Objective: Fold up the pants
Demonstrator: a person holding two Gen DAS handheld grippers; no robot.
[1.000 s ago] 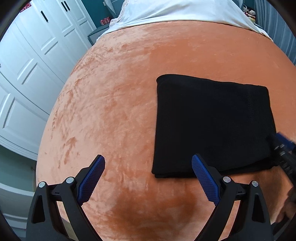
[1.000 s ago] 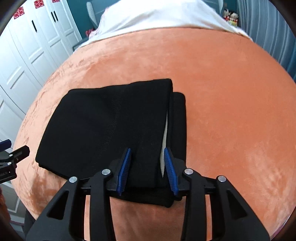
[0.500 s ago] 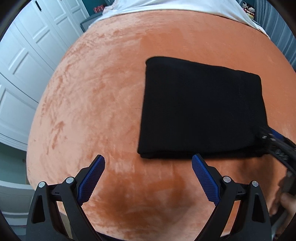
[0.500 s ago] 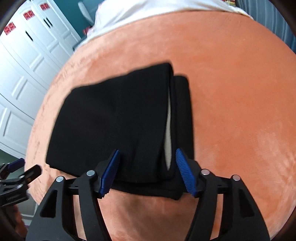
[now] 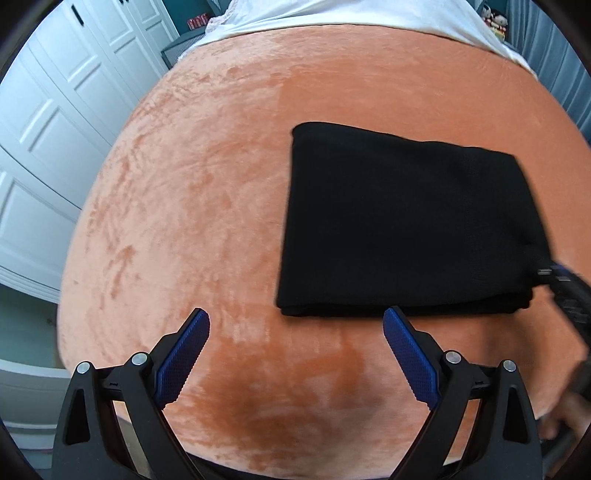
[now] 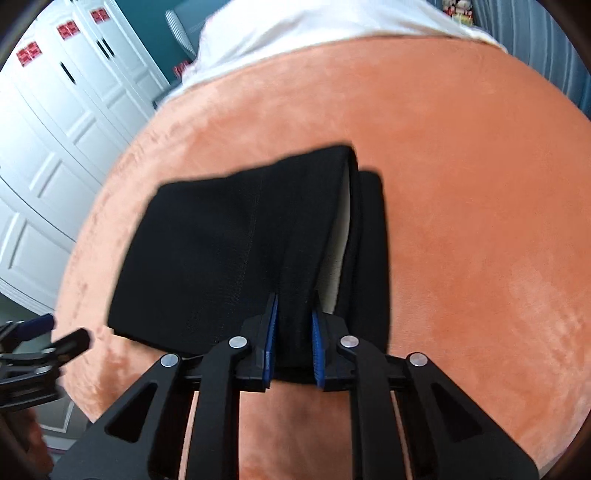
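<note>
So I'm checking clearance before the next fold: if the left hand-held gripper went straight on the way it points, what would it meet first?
Probably the bare orange blanket. The open left hand-held gripper has nothing between its fingers; the folded black pants lie just ahead and to its right, though depth is unclear.

A bed covered in an orange plush blanket point(image 5: 207, 206) fills both wrist views, its nap brushed into lighter and darker patches, with a darker, shadowed area near the near edge. A white sheet point(image 5: 351, 14) lies across the far end of the bed, its edge meeting the orange cover. Black folded pants point(image 5: 399, 221) lie flat on the blanket as a neat rectangle, toward the bed's near edge and well apart from the white sheet. In the right wrist view, a pale strip shows between the layers along the pants' right-hand edge point(image 6: 343, 236).
</note>
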